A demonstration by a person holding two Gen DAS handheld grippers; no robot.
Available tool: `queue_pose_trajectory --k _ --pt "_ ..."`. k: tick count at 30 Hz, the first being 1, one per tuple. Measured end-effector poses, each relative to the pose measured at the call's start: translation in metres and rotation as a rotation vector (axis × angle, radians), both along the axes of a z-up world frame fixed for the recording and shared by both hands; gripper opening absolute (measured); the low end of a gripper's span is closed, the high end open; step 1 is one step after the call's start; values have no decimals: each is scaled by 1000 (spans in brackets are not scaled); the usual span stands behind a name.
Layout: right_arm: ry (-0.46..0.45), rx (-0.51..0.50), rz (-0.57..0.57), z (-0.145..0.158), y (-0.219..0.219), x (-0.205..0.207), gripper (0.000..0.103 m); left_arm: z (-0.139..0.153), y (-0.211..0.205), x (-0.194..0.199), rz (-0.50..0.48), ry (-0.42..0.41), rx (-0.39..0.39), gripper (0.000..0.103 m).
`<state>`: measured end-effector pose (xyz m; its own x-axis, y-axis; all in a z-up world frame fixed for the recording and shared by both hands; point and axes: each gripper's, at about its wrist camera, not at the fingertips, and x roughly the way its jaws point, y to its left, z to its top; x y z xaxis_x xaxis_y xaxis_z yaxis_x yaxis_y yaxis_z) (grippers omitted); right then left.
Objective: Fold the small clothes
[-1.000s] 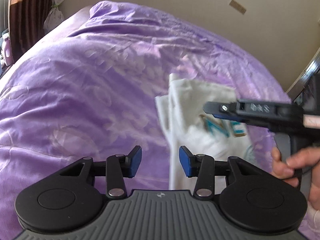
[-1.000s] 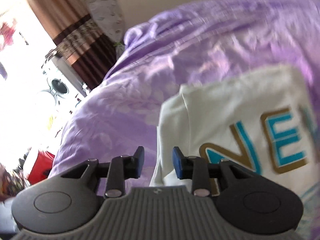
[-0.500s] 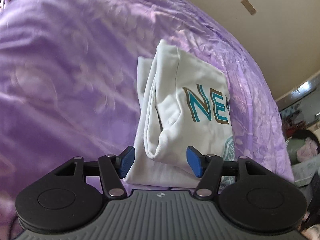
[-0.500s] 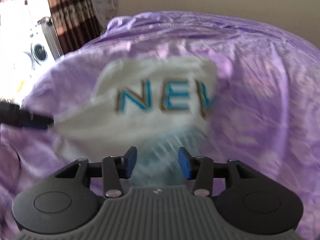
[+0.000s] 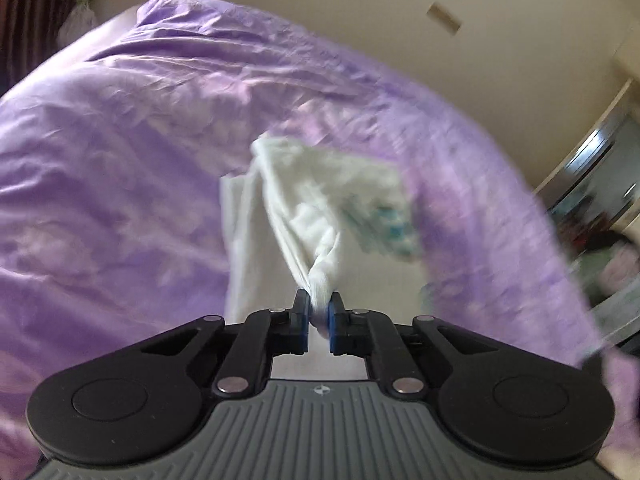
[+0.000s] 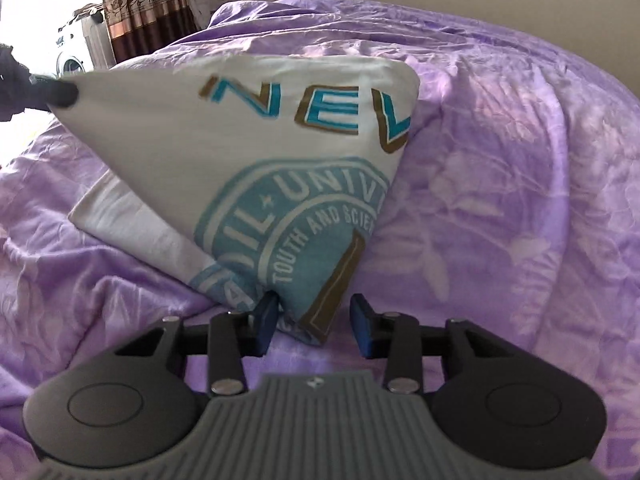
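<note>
Shirt, white with teal "NEL" lettering and a round teal seal, lies partly folded on the purple bed cover, its left corner lifted taut. The left gripper has its jaws clamped on that bunched corner. The right gripper has its jaws apart around the near corner.

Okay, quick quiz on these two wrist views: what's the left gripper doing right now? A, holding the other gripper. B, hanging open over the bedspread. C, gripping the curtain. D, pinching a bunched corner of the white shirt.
D: the left gripper is shut on a bunched corner of the white shirt, lifted off the purple bedspread.
</note>
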<state>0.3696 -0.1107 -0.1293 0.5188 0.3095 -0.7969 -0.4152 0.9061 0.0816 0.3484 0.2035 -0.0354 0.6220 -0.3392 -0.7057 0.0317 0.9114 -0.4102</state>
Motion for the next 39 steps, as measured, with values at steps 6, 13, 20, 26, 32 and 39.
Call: queue_pose_trajectory --k 6,13,20,26,32,39 --pt "12 56 -30 -9 -12 -6 1 -69 10 5 35 138 53 8" --pt "48 50 -44 -14 -12 -11 0 -70 7 3 29 153 97 26" --pt "83 218 -138 2 -45 -24 25 -60 42 -16 103 109 -37 73" --pt "185 547 -301 -8 -77 -2 43 -88 45 -1 121 184 -240 76" --pt "364 822 -462 -57 -94 21 45 -107 51 6 160 196 -385 58" --pt "379 837 -420 -60 -78 22 21 -98 42 1 180 174 -315 18"
